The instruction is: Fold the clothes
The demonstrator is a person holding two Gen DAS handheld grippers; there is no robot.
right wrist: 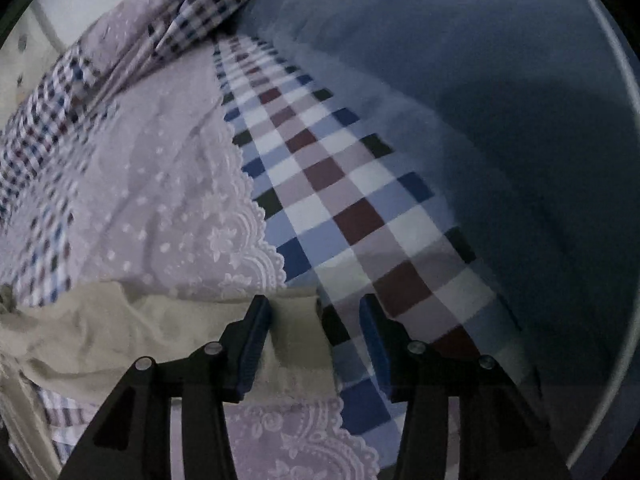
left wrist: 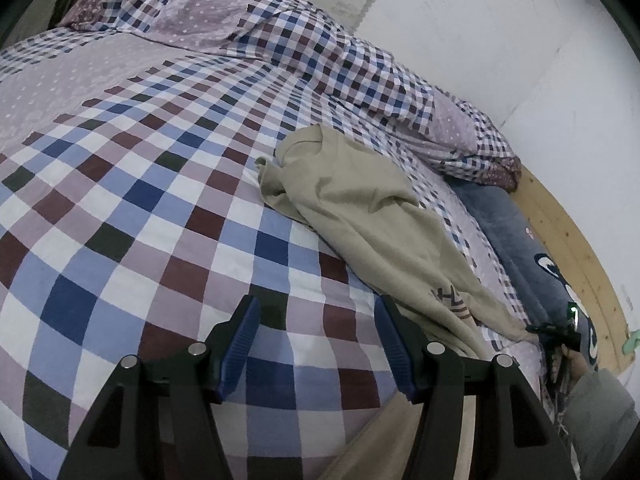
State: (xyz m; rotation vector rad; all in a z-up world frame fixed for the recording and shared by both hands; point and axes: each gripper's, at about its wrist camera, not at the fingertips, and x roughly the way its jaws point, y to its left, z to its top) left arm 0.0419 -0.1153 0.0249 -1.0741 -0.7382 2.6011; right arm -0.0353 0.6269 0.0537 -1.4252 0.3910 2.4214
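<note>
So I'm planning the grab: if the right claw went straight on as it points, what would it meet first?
Probably the beige garment, whose edge already lies between the open right claw fingers; past it, the checked bedsheet. Depth is unclear.

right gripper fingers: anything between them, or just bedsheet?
Right wrist view: the open right gripper straddles a corner of the beige garment by its left finger; checked bedsheet shows beside the right finger.

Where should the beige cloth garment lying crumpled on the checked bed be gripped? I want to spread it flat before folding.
Probably at the near hem edge of the beige cloth garment, which already lies between the open jaws of the right hand-held gripper. Come in low along the checked bedsheet. The far end is bunched, so it offers no clean edge.
</note>
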